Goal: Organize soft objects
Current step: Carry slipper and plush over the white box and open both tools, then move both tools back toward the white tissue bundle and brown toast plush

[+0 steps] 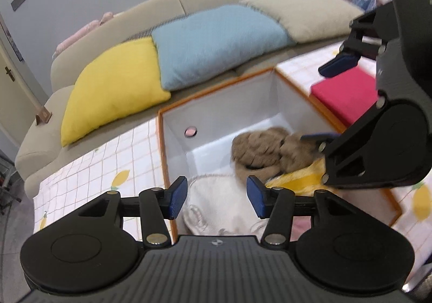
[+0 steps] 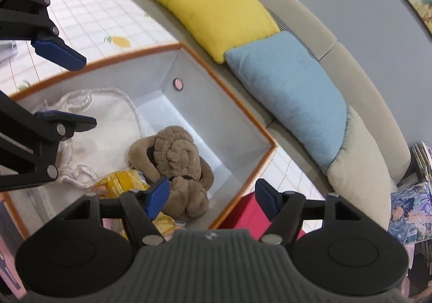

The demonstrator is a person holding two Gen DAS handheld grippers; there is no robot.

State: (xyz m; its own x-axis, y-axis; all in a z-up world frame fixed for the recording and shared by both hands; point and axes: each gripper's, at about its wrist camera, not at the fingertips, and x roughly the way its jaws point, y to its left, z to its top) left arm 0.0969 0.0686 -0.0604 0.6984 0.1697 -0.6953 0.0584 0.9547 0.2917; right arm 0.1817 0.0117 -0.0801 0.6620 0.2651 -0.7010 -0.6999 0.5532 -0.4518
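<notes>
An orange-rimmed storage box (image 1: 216,89) (image 2: 229,94) with white inner walls stands on a checked lemon-print cloth. Inside lie a brown plush bundle (image 1: 264,152) (image 2: 175,157), a white drawstring cloth (image 1: 221,200) (image 2: 102,125) and a yellow printed piece (image 1: 294,179) (image 2: 121,181). My left gripper (image 1: 217,195) (image 2: 67,87) hangs open above the white cloth, nothing between its blue pads. My right gripper (image 2: 212,195) (image 1: 328,100) is open over the box's near right corner, just above the brown bundle, holding nothing.
A beige sofa behind the box carries a yellow cushion (image 1: 113,89), a blue cushion (image 1: 216,44) and a beige cushion (image 1: 305,11). A red block (image 1: 343,95) (image 2: 253,211) sits right of the box. The lemon-print cloth (image 1: 108,168) spreads left.
</notes>
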